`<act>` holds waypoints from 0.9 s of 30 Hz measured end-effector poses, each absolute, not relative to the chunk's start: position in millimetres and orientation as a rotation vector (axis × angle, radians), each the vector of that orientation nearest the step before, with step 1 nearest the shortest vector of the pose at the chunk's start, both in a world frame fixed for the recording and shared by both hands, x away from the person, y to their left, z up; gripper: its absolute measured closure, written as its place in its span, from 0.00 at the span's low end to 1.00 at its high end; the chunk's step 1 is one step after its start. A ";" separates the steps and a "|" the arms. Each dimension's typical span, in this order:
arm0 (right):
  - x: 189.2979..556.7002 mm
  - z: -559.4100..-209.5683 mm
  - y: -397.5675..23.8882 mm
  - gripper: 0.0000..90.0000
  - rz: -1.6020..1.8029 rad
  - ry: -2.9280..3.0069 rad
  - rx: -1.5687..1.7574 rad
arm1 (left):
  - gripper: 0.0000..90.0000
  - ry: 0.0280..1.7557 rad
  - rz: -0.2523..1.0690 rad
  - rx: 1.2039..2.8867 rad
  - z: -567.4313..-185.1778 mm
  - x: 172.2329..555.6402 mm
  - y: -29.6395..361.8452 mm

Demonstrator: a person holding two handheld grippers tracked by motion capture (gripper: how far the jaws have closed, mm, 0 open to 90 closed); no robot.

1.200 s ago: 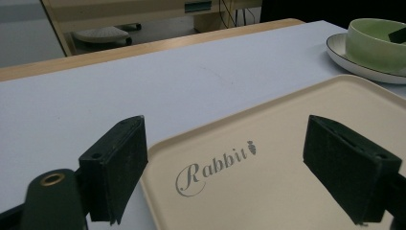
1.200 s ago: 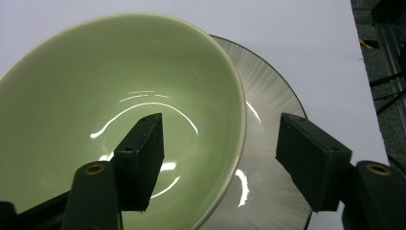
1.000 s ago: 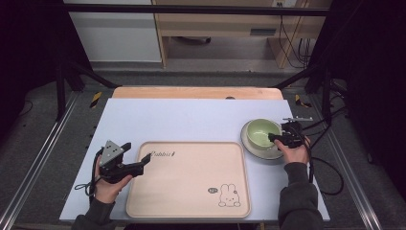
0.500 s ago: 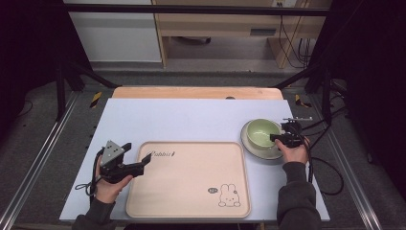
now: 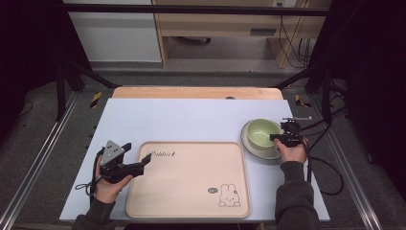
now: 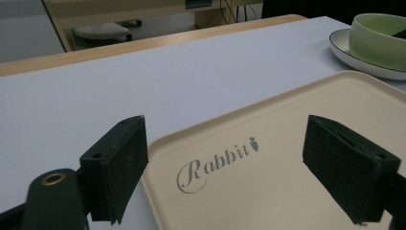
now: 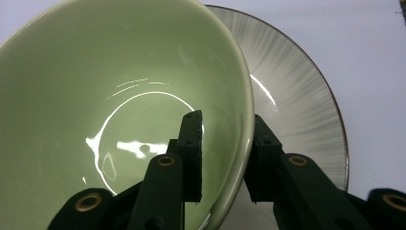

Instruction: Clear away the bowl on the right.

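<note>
Your right gripper (image 5: 276,137) sits at the near right rim of the pale green glazed ceramic bowl (image 5: 262,132), which stands on the round grey-white plate with a dark edge (image 5: 253,148) at the right side of the light blue table top (image 5: 191,120). In the right gripper view the two black jaws straddle the bowl's wall, one inside the bowl and one outside against the plate side; the jaws have just been closing, with the rim between them. The inner pad (image 7: 192,143) stands close against the wall, but you cannot tell from the frames whether both pads press yet. Your left gripper (image 5: 143,165) rests low at the left edge of the beige rectangular tray printed with a rabbit and the word "Rabbit" (image 5: 191,191), which lies flat at the near middle of the table, just left of the plate. Its jaws stand wide apart, one on each side of the tray's far-left corner in the left gripper view, gripping nothing. Bowl and plate appear at that view's upper right corner
</note>
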State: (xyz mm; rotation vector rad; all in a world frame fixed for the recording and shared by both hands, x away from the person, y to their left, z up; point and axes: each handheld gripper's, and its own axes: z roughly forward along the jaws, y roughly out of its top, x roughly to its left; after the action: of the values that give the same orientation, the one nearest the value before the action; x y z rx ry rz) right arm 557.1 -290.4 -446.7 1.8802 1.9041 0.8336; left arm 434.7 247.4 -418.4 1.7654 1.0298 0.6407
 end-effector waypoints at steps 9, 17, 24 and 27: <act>558.4 -446.3 -291.1 0.86 0.834 1.889 1.920 | 0.17 1.031 0.637 1.767 -419.0 434.7 246.7; 561.2 -444.0 -290.5 0.91 0.799 1.877 1.957 | 0.17 1.030 0.638 1.764 -418.6 434.6 247.1; 562.3 -444.0 -292.2 0.92 0.812 1.866 1.991 | 0.17 1.029 0.638 1.766 -418.7 434.5 246.8; 562.9 -444.1 -292.9 0.93 0.818 1.862 2.001 | 0.17 1.030 0.638 1.767 -418.7 434.5 246.8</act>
State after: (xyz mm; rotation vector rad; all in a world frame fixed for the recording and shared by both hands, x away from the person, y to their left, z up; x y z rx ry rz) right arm 562.9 -292.9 -444.1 2.0006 1.8618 0.8180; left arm 434.5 246.8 -418.7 1.7666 1.0296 0.6378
